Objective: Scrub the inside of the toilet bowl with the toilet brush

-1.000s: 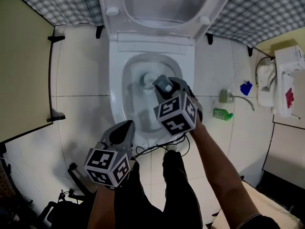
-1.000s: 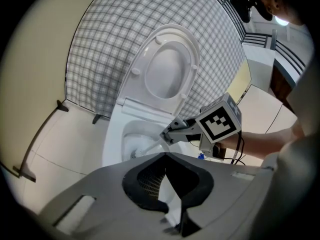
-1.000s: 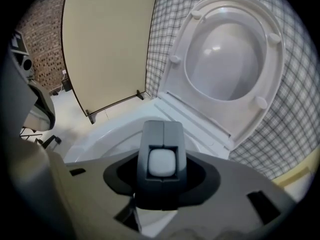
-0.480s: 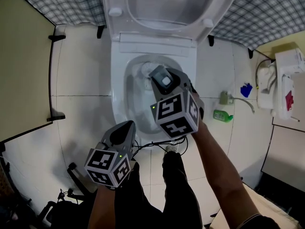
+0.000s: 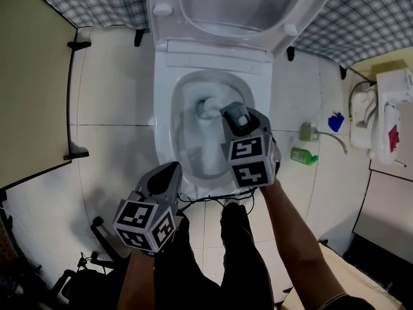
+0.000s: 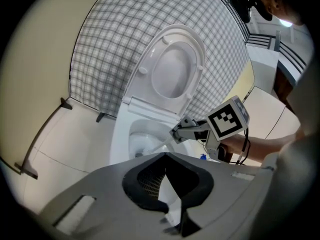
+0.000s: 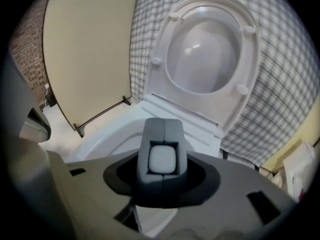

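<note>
Head view: white toilet brush (image 5: pixel 208 106) head inside toilet bowl (image 5: pixel 164 129); right gripper (image 5: pixel 239 117) clamped on handle; left gripper (image 5: pixel 171 169) closed, empty.

From my station the toilet bowl (image 5: pixel 164 118) reads as glossy white ceramic, and the raised lid (image 5: pixel 232 2) above it as smooth, shiny plastic. The toilet brush (image 5: pixel 208 106) has a pale, bristly head. Its handle end, clamped in my right claw (image 7: pixel 162 159), is smooth matt white plastic. That claw's casing looks like matt grey moulded plastic, as does the left claw (image 6: pixel 166 184), whose dark inner face is finely ribbed. The marker cube (image 5: pixel 147 225) is matt, printed black on white. The floor tiles (image 5: pixel 110 102) carry a soft sheen. The partition panel (image 5: pixel 32 95) is flat matt beige.
</note>
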Available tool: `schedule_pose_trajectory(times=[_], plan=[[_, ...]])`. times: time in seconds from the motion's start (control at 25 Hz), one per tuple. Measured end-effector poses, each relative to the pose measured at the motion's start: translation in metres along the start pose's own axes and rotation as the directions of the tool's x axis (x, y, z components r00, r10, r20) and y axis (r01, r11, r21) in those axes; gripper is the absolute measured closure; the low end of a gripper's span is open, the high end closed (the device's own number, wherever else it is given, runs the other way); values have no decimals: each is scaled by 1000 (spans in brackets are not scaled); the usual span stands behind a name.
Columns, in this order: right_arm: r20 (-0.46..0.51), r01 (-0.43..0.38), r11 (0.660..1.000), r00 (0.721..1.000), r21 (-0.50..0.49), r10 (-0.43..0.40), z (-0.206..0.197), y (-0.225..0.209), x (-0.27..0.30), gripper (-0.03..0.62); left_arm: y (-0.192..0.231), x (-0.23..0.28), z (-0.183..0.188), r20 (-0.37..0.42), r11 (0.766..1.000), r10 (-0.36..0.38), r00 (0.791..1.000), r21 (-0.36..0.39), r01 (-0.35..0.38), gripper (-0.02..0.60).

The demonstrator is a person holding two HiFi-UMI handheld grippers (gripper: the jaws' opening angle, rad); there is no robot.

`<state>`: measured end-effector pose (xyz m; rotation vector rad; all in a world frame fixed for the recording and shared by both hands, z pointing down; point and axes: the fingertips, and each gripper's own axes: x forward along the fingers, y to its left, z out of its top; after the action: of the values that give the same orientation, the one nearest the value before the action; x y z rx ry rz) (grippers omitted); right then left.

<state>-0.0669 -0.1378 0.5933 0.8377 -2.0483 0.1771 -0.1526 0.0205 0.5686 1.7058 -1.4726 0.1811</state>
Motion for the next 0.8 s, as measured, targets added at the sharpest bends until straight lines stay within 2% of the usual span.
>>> schedule_pose_trajectory(times=[0.16, 0.36, 0.56, 0.8], plan=[[13, 77, 988, 997, 137, -80, 4, -29, -28, 399, -6, 1, 3, 4, 1000, -12, 1000, 6, 12, 572], [-2, 185, 966, 982, 179, -187, 13, -56, -60, 399, -14, 6, 6, 1, 999, -33, 999, 16, 33, 572], [-52, 188, 964, 982, 190, -181, 5, -54, -54, 398, -20, 9, 6, -3, 999, -42, 999, 25, 42, 572], [-102, 128, 965, 989, 228, -107, -13, -31, -27, 396, -18, 9, 1, -10, 999, -35, 999, 22, 35, 572]])
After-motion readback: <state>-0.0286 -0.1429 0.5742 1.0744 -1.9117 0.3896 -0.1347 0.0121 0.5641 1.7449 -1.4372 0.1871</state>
